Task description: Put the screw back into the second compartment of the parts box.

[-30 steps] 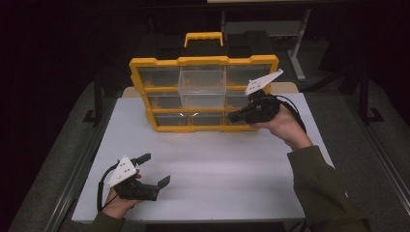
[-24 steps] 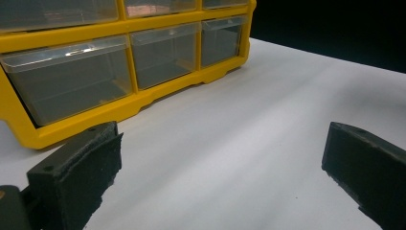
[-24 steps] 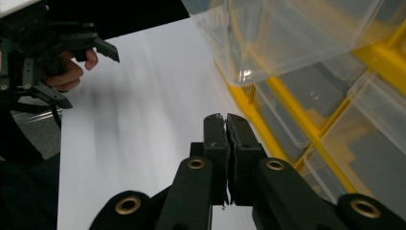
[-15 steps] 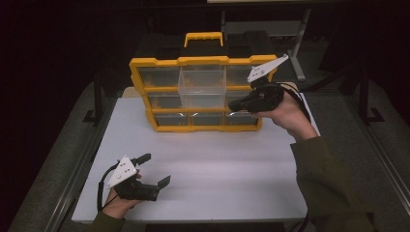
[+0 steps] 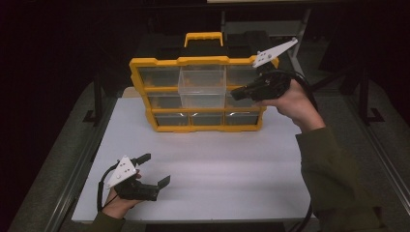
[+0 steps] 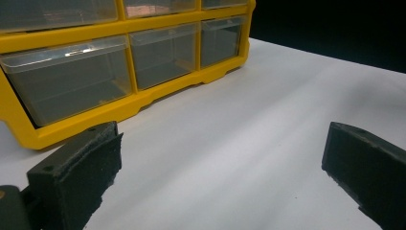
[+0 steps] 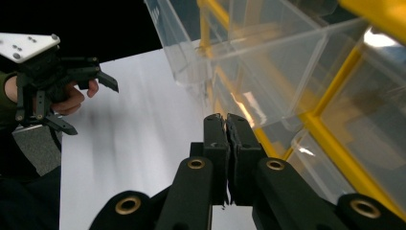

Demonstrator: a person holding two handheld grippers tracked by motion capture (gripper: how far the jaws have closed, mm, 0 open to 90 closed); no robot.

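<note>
1. the yellow drawer cabinet [image 5: 198,92] stands upright at the far edge of the white table [image 5: 217,169].
2. its clear top-middle drawer [image 5: 202,87] sticks out from the front.
3. the right gripper [image 5: 235,94], jaws pressed together and empty, hangs beside that drawer's right side.
4. the left gripper [image 5: 153,169] rests near the front-left table edge, jaws wide apart, holding nothing.

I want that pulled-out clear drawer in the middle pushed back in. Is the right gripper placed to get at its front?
Probably yes. The right gripper, jaws shut, hangs just beside the pulled-out drawer of the yellow organizer, with nothing between them. The left gripper rests open near the table's front edge, out of the way.
</note>
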